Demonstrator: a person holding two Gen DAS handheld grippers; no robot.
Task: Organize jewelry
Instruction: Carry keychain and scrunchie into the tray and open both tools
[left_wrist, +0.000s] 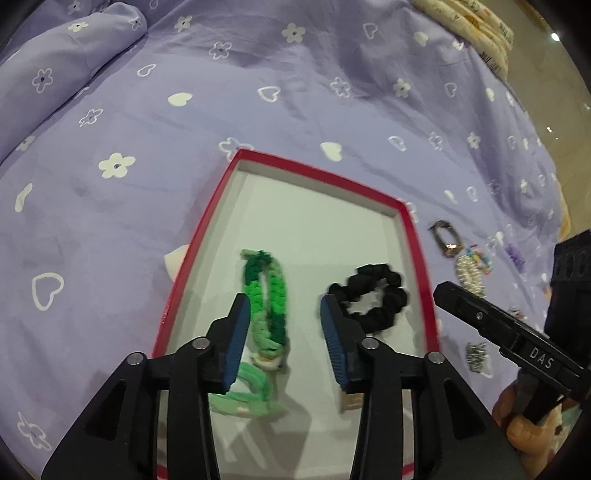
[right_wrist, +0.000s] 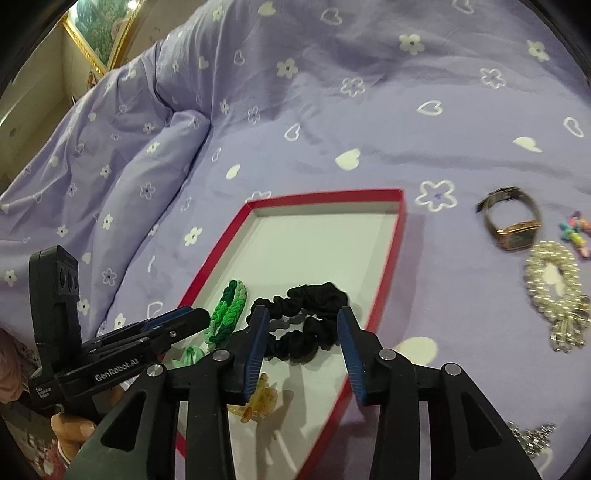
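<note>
A red-rimmed white tray (left_wrist: 207, 229) (right_wrist: 218, 258) lies on the purple bedspread. In it lie a green braided band (left_wrist: 266, 295) (right_wrist: 227, 310), a black scrunchie (left_wrist: 373, 299) (right_wrist: 306, 321), a pale green band (left_wrist: 243, 398) and an amber hair claw (right_wrist: 258, 402). My left gripper (left_wrist: 284, 336) is open and empty above the green band. My right gripper (right_wrist: 303, 354) is open and empty above the scrunchie. Right of the tray lie a watch (left_wrist: 447, 238) (right_wrist: 511, 221), a pearl piece (left_wrist: 471, 277) (right_wrist: 554, 284), a colourful bead piece (left_wrist: 480, 258) (right_wrist: 574, 227) and a rhinestone piece (left_wrist: 476, 354) (right_wrist: 532, 439).
A folded purple duvet (left_wrist: 62, 66) (right_wrist: 110, 177) rises at the far left. A cream pillow (left_wrist: 476, 26) lies at the far right edge of the bed. A gold-framed picture (right_wrist: 99, 33) hangs behind. A small purple item (left_wrist: 515, 256) lies past the beads.
</note>
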